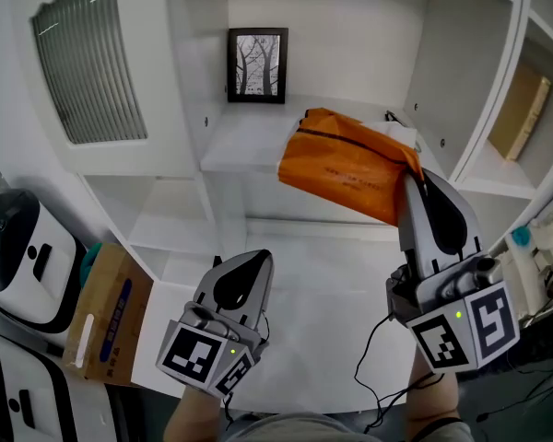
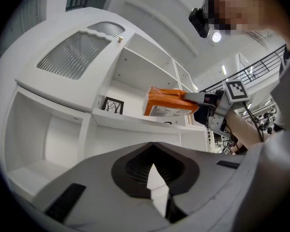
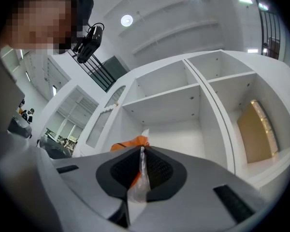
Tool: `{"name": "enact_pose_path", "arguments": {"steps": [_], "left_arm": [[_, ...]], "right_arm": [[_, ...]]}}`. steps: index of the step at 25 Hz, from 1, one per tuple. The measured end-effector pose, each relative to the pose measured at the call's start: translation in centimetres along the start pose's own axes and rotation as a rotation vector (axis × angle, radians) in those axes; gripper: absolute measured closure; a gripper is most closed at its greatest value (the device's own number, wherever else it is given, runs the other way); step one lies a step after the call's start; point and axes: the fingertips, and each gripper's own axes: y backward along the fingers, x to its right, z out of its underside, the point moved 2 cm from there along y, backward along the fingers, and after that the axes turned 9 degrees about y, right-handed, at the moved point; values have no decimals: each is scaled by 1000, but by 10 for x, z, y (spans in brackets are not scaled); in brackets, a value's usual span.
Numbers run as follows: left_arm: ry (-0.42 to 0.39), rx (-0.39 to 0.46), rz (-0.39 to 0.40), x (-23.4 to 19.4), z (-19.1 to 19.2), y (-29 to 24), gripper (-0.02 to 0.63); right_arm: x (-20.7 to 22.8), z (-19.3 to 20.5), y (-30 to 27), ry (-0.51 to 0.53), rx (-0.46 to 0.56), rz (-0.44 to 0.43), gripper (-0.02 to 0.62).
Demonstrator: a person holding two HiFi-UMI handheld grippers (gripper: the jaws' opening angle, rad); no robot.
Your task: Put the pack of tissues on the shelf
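- Right hand-held gripper (image 1: 411, 180): clenched on thin plastic end flap of orange tissue pack (image 1: 348, 166).
- Left hand-held gripper (image 1: 261, 258): closed, nothing in it, well below framed tree picture (image 1: 257, 64).
- Pack: up by shelf (image 1: 232, 145), just right of picture.
- Guess: light, soft, squashy; wrap slick. Flap may slip, so middle is safer hold.
- Dark print on pack: too small to read.

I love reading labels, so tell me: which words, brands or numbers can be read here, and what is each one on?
No text here is legible.
Orange pack of tissues: dark print, too blurred to read.
Cardboard box: blue print, too small to read.
Left gripper and right gripper: black-and-white square patterns on their cubes, not words.
Framed picture: bare trees, no lettering.
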Motion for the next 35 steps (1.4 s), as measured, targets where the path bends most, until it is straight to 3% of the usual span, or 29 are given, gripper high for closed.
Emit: {"name": "enact_pose_path", "arguments": {"steps": [11,13,15,18,26,35], "left_arm": [[12,-13,-51,-27,-11,-2,566],[16,-9,-53,-30,-17,-2,566],[17,-4,-50,-31,-20,-1,566],[25,-7,-40,-33,-18,-2,566],[28,-4,13,-20,-12,-1,566],[20,-10,83,6,9,15,566]], "right_arm": [[24,8,-65,13,-23,46,565],[30,12,-83,3,-56,43,512],[31,11,-90,0,-69,28,392],[33,6,-84,16,-65,28,385],[13,6,-55,10,-79,-25,414],[-23,23,-2,-14,-114,-43,567]]}}
